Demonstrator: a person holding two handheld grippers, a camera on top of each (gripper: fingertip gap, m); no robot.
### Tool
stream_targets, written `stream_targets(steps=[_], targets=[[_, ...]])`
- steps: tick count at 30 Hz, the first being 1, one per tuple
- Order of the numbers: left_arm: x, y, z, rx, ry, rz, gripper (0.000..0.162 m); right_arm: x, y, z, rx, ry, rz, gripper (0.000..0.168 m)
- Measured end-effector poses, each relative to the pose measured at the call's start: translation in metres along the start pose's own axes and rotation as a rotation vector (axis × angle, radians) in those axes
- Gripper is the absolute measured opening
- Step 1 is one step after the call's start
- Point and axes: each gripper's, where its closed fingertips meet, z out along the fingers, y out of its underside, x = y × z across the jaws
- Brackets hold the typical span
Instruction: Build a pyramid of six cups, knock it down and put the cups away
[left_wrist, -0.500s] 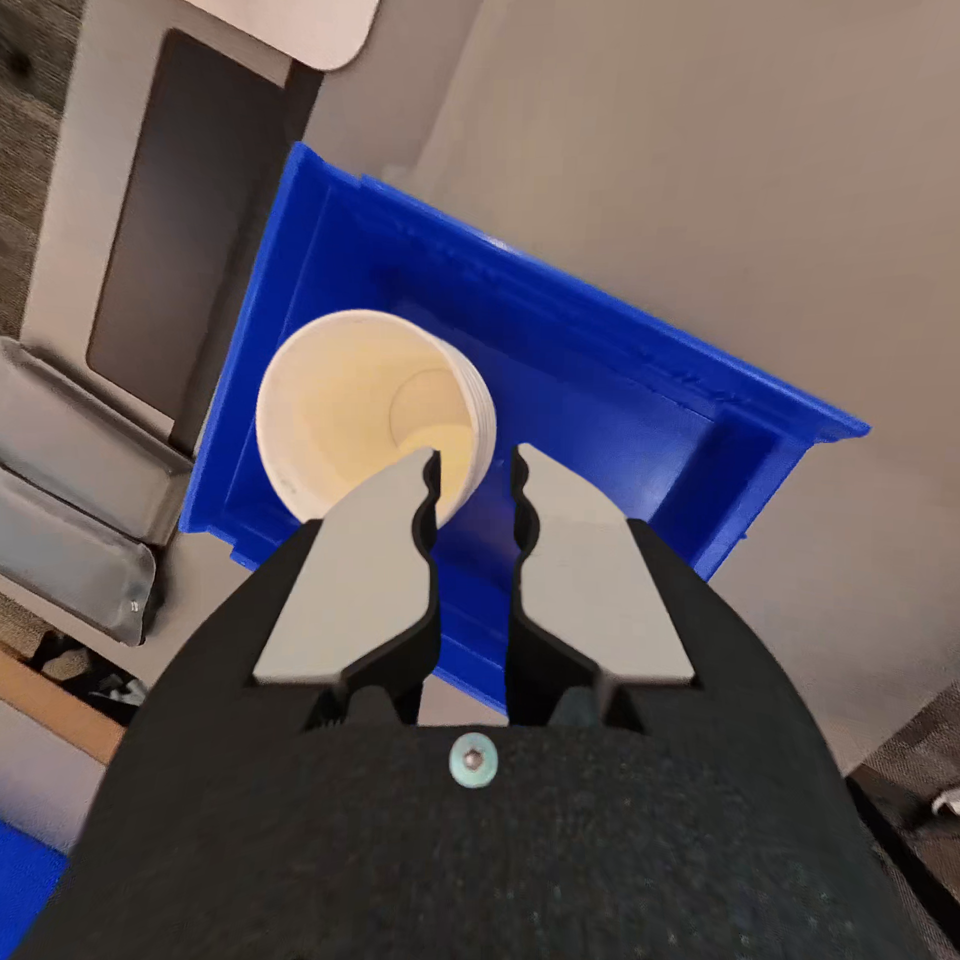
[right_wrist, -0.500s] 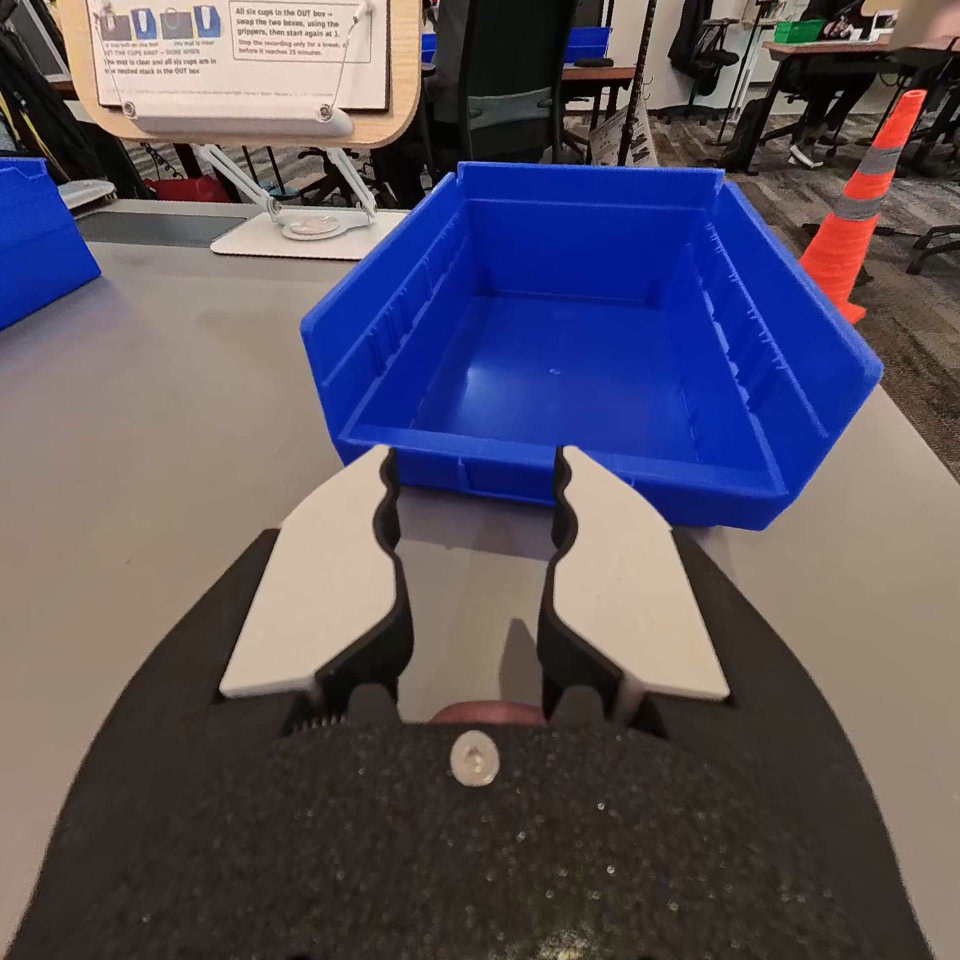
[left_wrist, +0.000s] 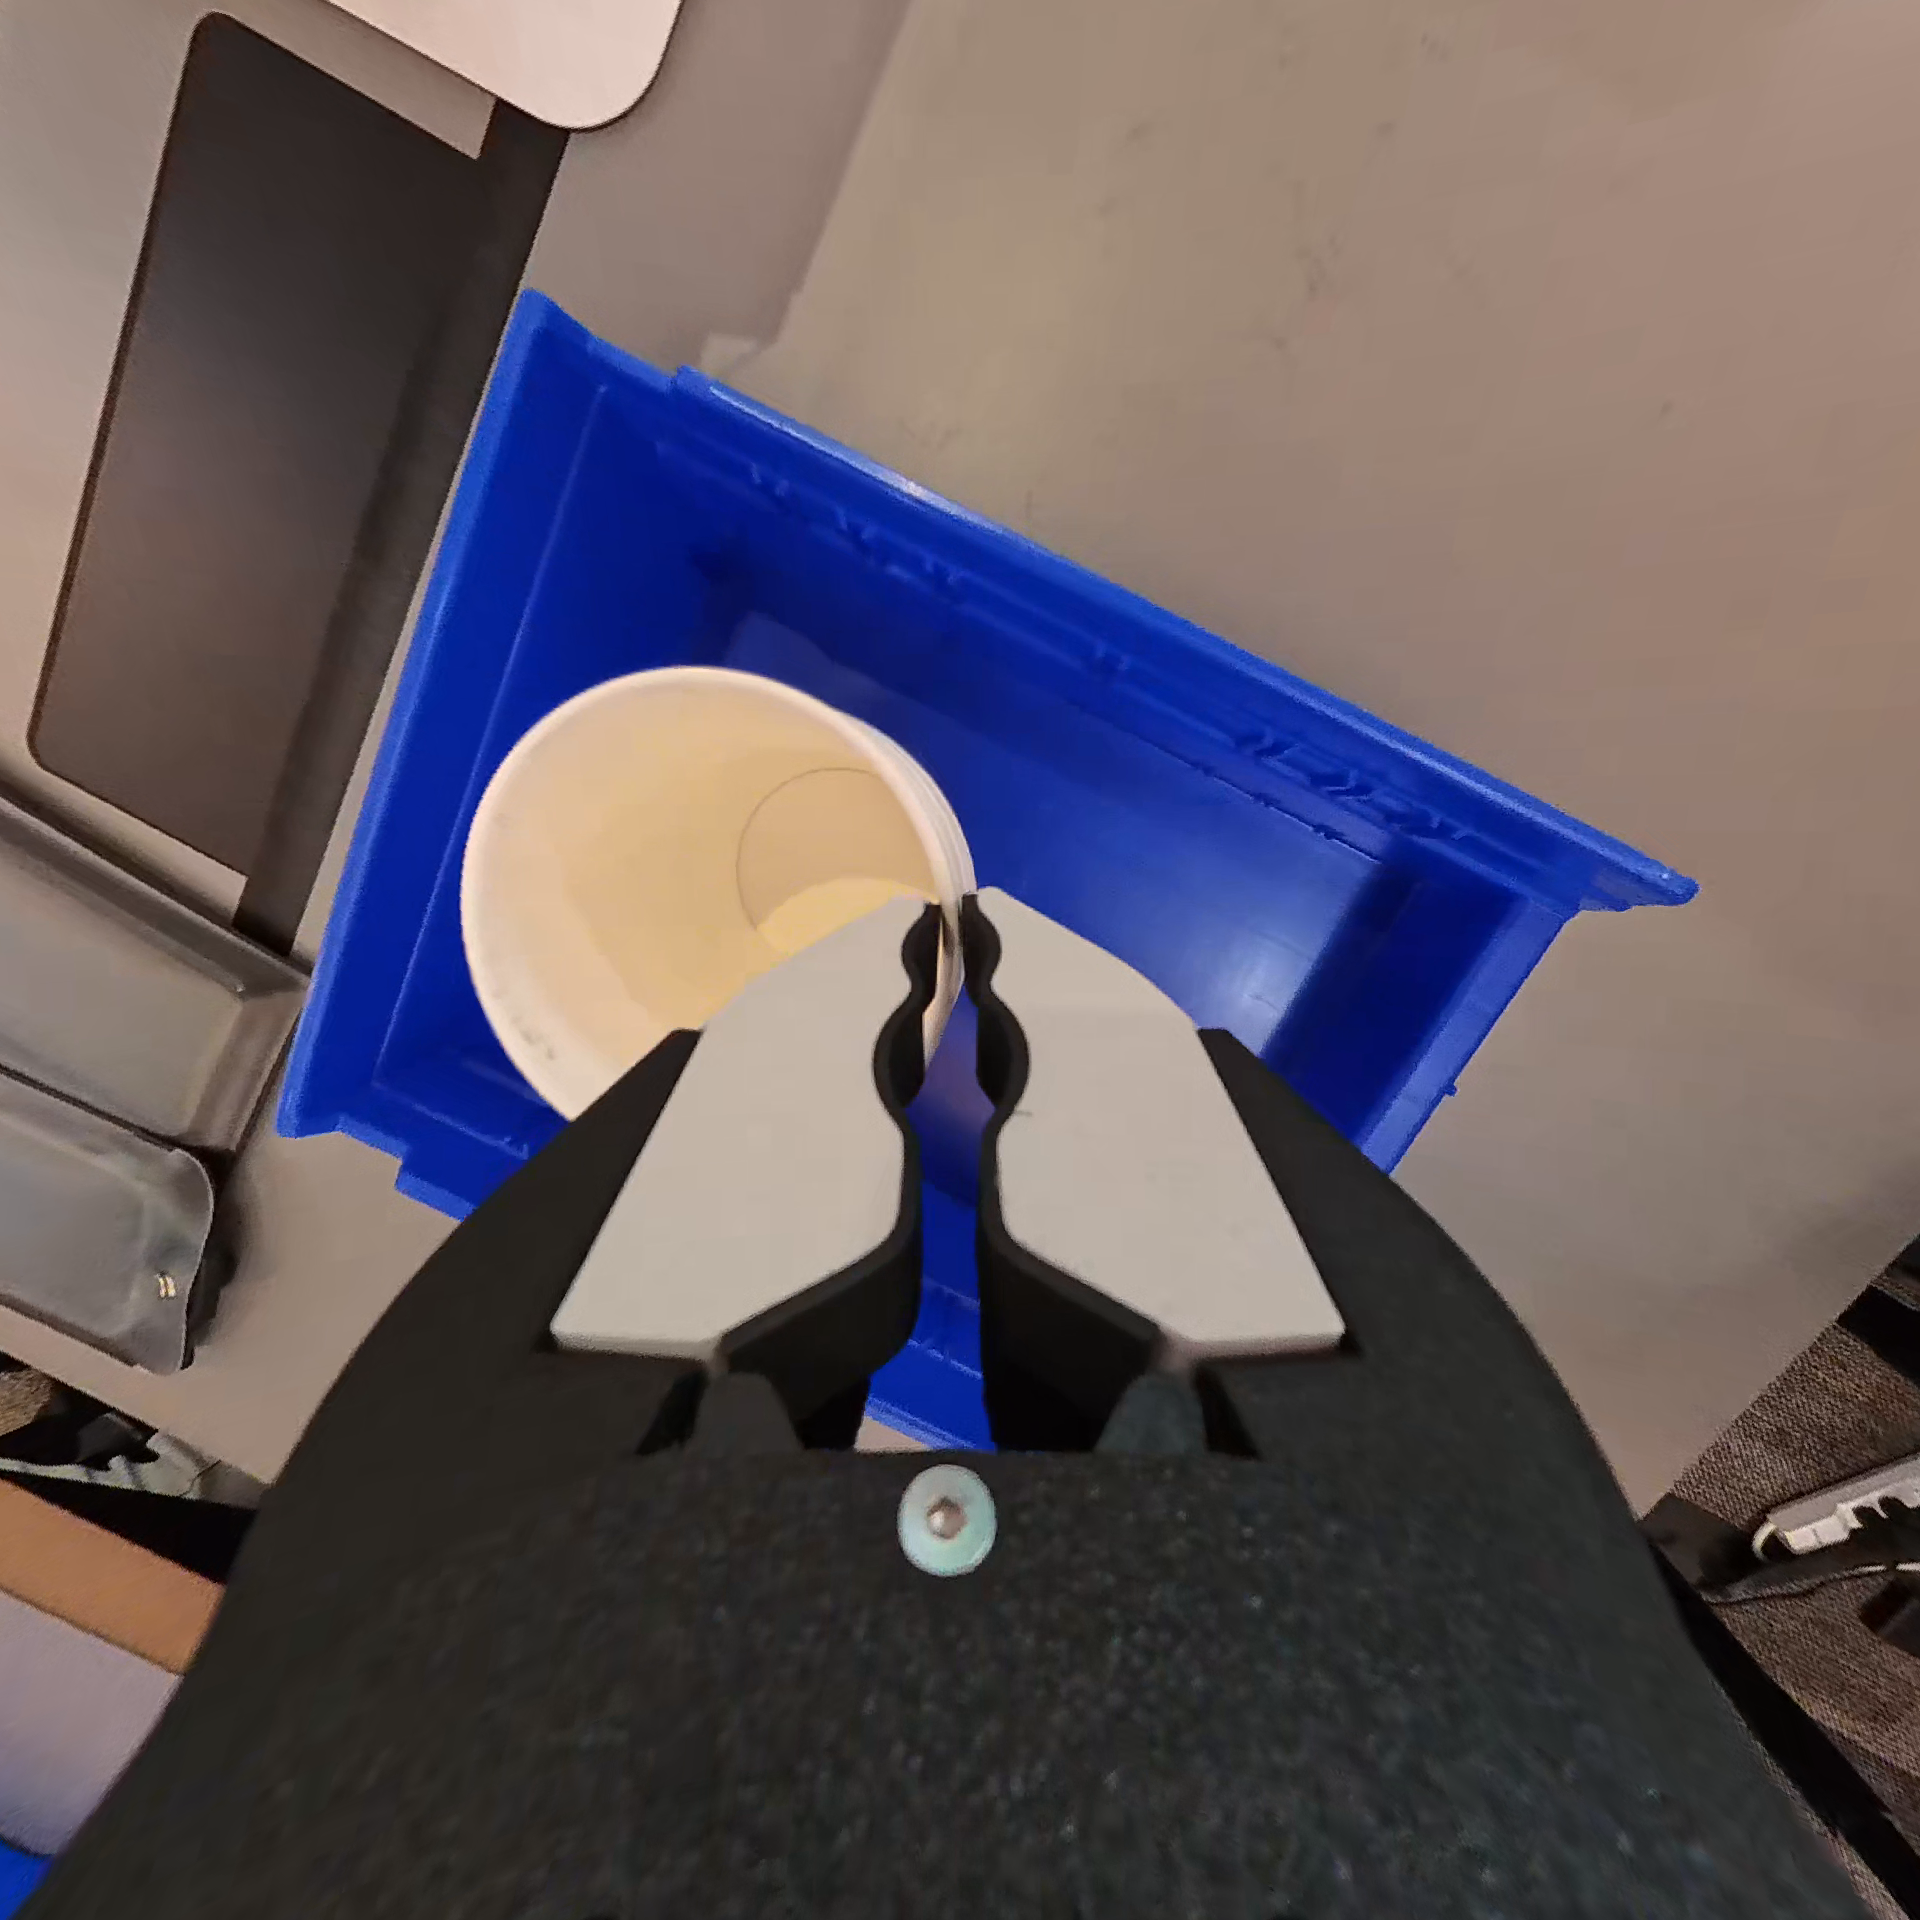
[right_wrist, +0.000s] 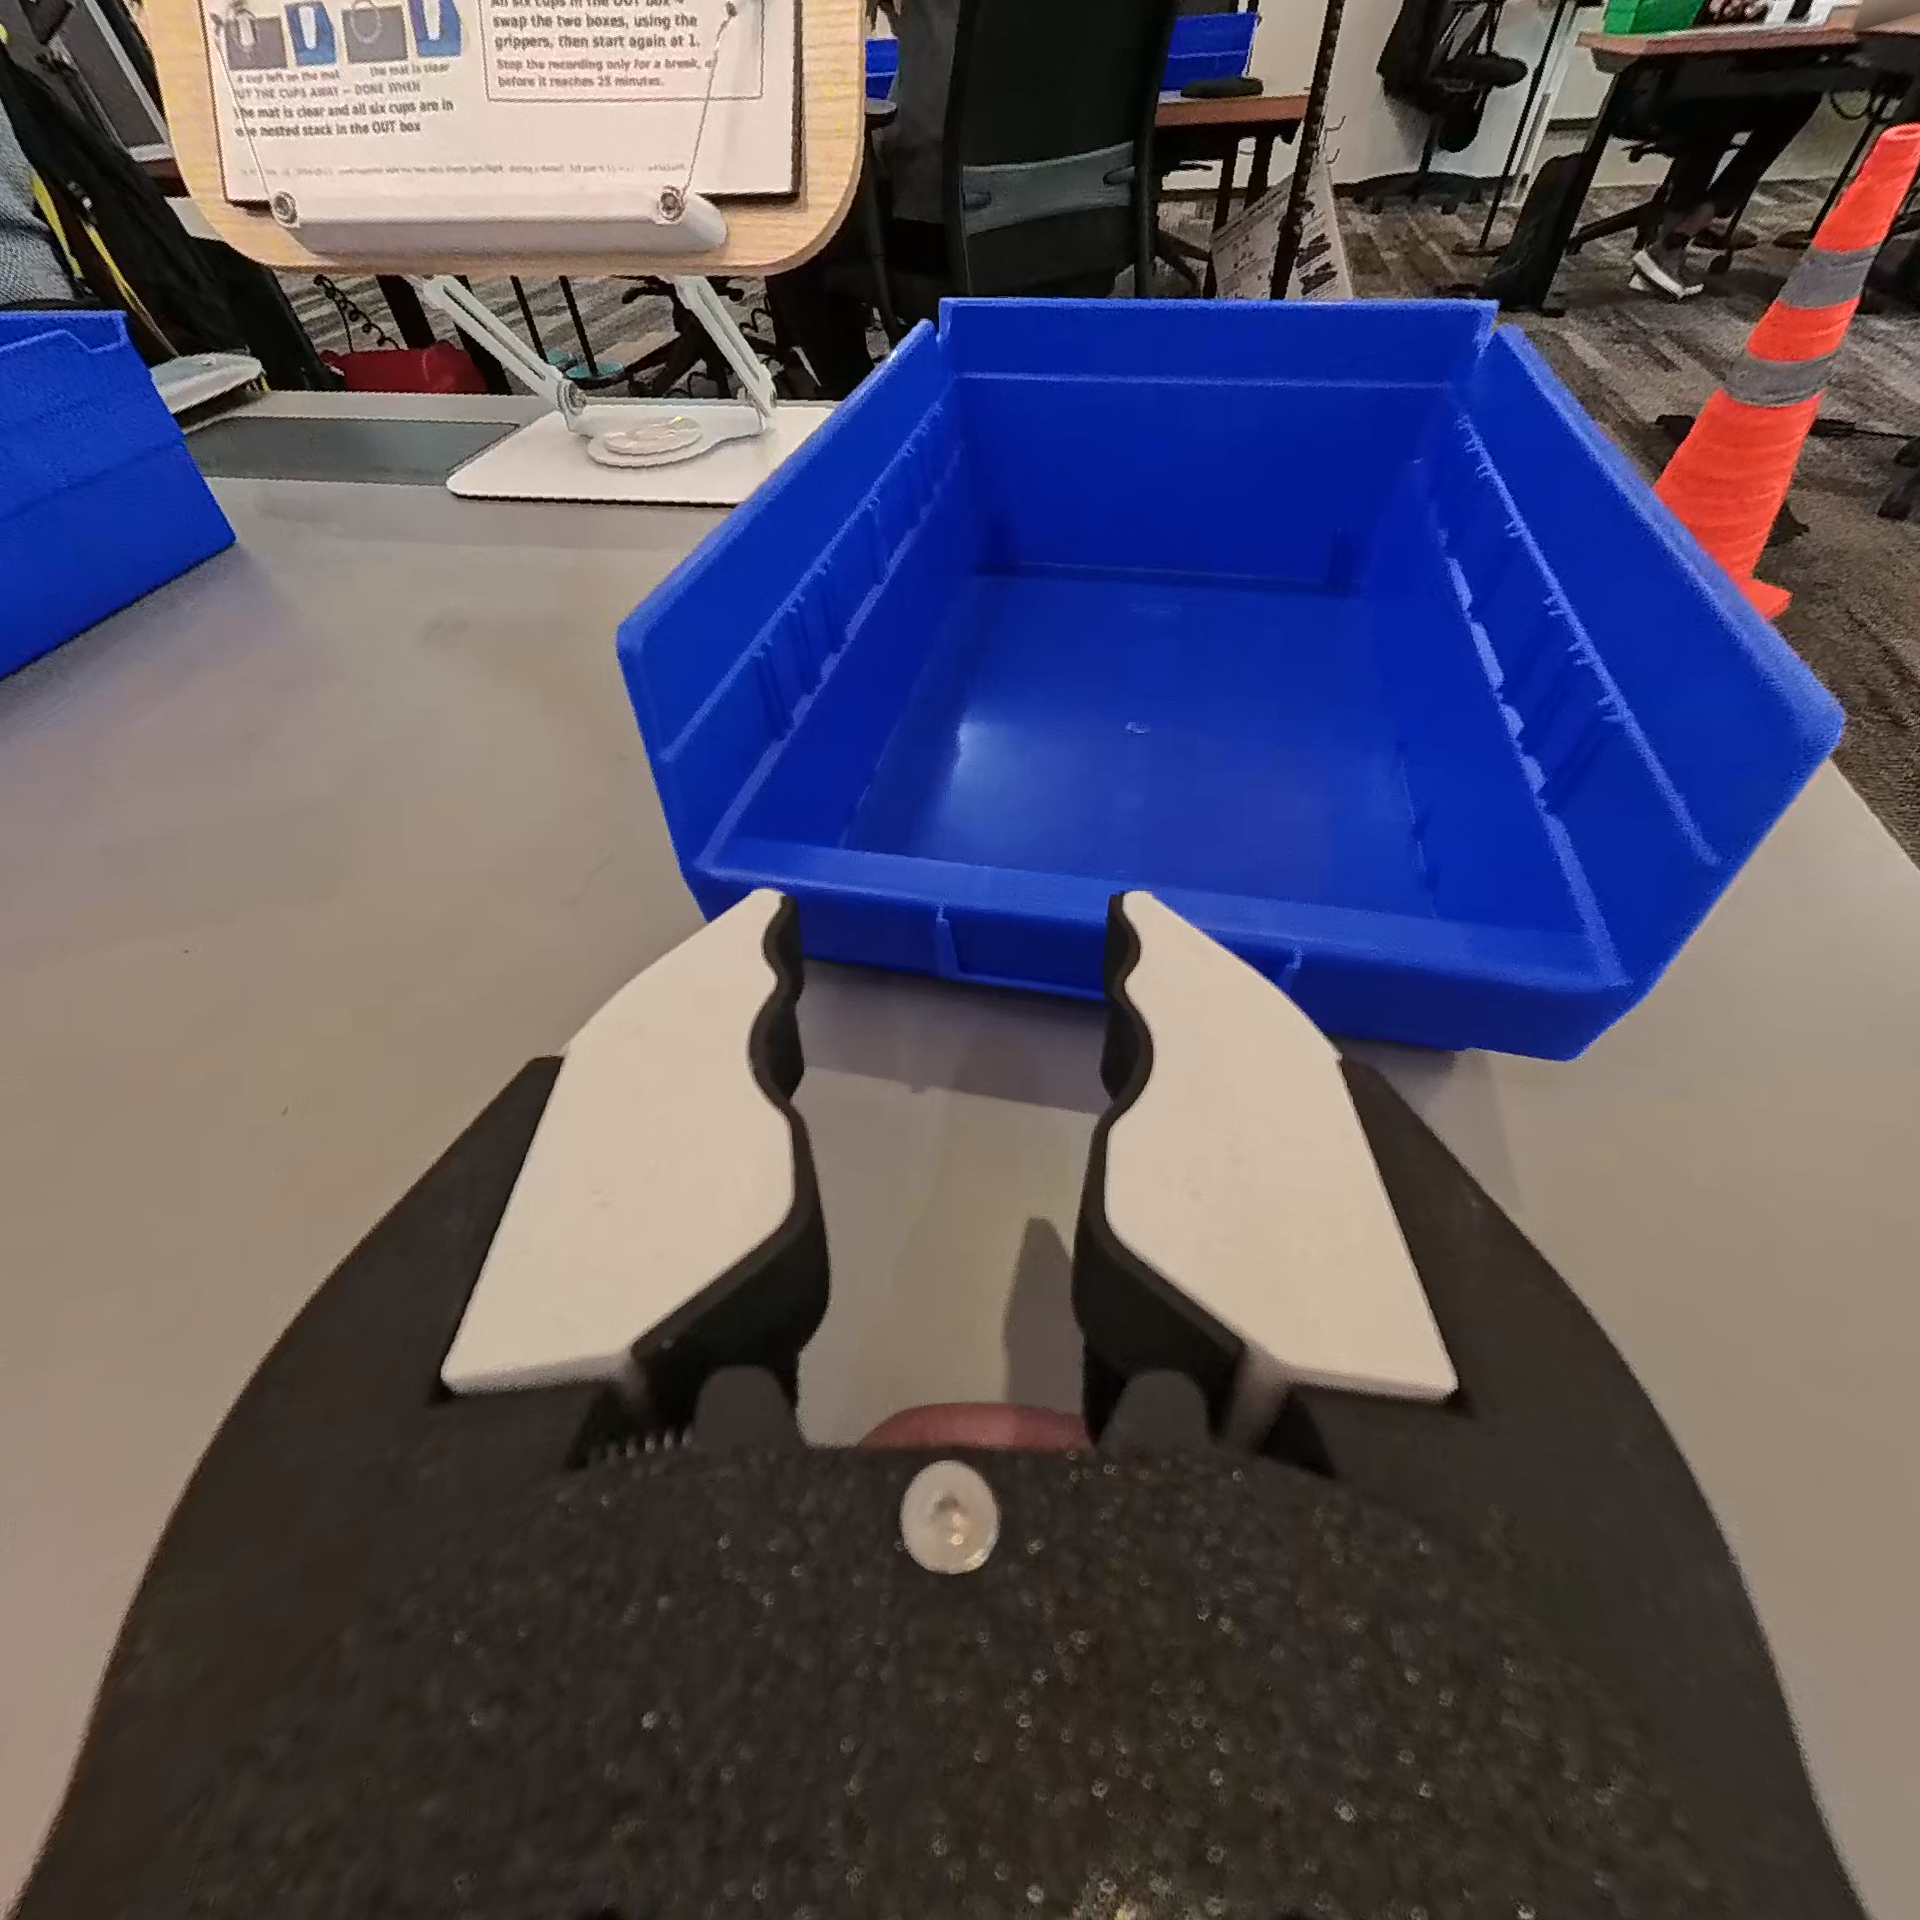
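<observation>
The left tool (left_wrist: 948, 914) pinches the rim of nested white cups (left_wrist: 665, 883) (over a blue bin (left_wrist: 1195, 727)); right tool (right_wrist: 945, 925) spread.

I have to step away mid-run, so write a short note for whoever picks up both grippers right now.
Left gripper: shut on the rim of the nested white cup stack, held over the blue bin.
Right gripper: open, holding nothing, low over the grey table in front of the second blue bin, which holds nothing.
Done: stack gripped.
Left: no pyramid is in view; build, knock down and stow all remain.
</observation>
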Motion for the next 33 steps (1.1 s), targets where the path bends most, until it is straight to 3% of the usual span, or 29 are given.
stream_targets(steps=[16,21,29,33], targets=[[-0.009,-0.002,-0.022,-0.008,0.0,-0.024,0.003,-0.004,0.0,0.001,-0.004,-0.012,-0.004,0.052],[-0.008,-0.019,-0.069,0.038,-0.045,0.006,0.002,-0.009,-0.002,0.0,0.006,-0.03,-0.006,0.053],[0.008,-0.06,-0.186,0.137,-0.147,0.074,0.002,-0.028,-0.002,0.001,0.005,-0.089,-0.013,0.053],[0.028,-0.08,-0.217,0.225,-0.146,0.095,0.002,-0.036,0.0,0.002,-0.004,-0.114,-0.007,0.053]])
